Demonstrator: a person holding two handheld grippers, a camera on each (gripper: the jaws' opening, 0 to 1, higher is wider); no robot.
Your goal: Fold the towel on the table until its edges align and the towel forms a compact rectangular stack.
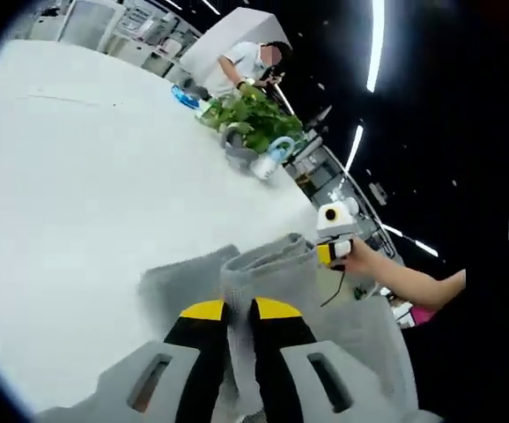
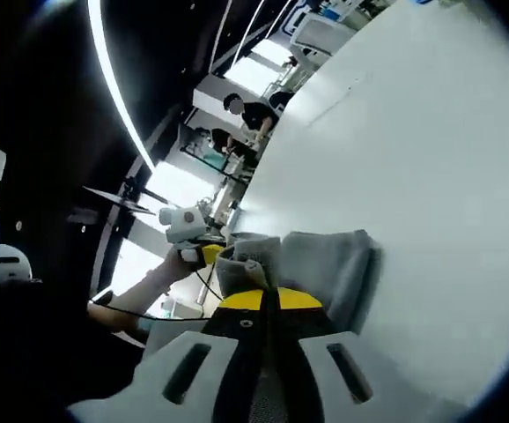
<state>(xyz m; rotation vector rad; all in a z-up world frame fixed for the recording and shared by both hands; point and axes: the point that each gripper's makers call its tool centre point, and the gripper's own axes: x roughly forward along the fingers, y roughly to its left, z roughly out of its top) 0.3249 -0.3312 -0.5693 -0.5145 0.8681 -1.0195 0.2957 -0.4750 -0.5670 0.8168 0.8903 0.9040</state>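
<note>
A grey towel [image 1: 276,264] lies on the white table [image 1: 78,194], lifted and bunched at its near edge. My left gripper [image 1: 239,310], with yellow tips, is shut on a fold of it that runs down between the jaws. The right gripper [image 1: 335,251], held by a hand, grips the towel's far right corner. In the right gripper view, my right gripper [image 2: 268,300] is shut on the towel [image 2: 325,256], which is doubled over just ahead of it. The left gripper [image 2: 203,251] holds the towel's corner at the left, close to the table's edge.
A green potted plant [image 1: 253,113] and a white jug with a blue handle [image 1: 272,157] stand at the table's far edge. A person [image 1: 250,62] stands behind them. Broad bare table [image 2: 413,132] stretches beyond the towel. The table edge runs close by the right gripper.
</note>
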